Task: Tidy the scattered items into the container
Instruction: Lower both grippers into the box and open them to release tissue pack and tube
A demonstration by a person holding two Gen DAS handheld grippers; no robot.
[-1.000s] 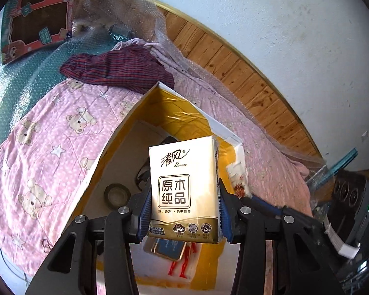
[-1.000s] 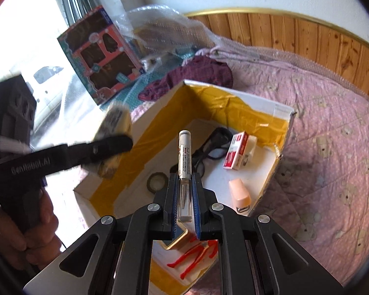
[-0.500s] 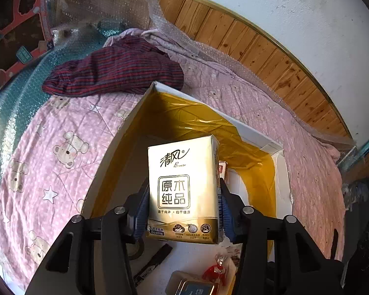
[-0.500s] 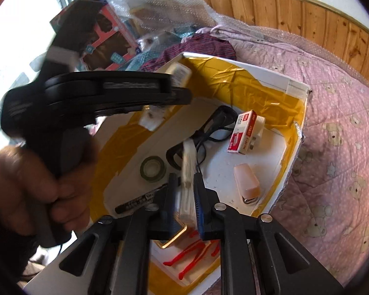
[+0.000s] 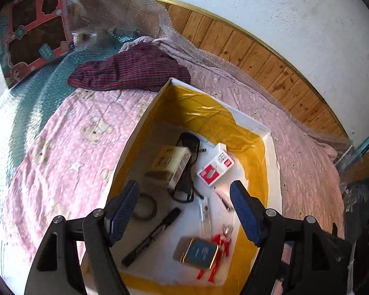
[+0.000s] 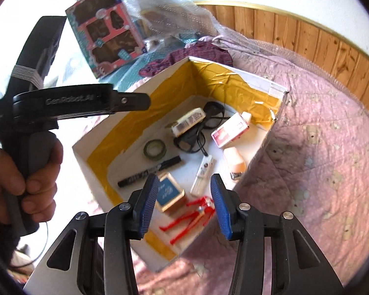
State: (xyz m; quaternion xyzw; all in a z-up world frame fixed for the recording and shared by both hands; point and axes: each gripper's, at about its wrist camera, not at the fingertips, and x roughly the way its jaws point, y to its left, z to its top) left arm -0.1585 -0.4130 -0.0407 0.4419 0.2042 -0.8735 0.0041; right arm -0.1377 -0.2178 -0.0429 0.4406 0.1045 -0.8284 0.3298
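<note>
A white box [image 5: 251,120] [image 6: 260,80] lined with yellow tape sits on the pink quilt. Inside lie a tissue pack [image 5: 171,163] [image 6: 188,121], black glasses [image 5: 185,184] [image 6: 196,137], a red-and-white carton [image 5: 215,167] [image 6: 230,129], a white pen [image 5: 204,217] [image 6: 203,175], a black marker [image 5: 151,237] [image 6: 148,172], a tape roll [image 5: 145,207] [image 6: 155,148], a blue tin [image 5: 198,253] [image 6: 169,193] and a red figure [image 5: 216,253] [image 6: 192,215]. My left gripper [image 5: 184,211] hangs open above the box, empty. My right gripper [image 6: 184,202] is open over the near end, empty.
A striped garment [image 5: 132,72] [image 6: 189,54] lies behind the box. A toy box [image 5: 34,32] [image 6: 105,29] leans at the back left beside bubble wrap [image 5: 115,14]. A peach stapler [image 6: 235,163] rests by the box's right wall. A hand [image 6: 24,184] holds the left gripper.
The left gripper opened and the tissue pack dropped into the box onto the glasses. The right gripper opened and the white pen now lies on the box floor.
</note>
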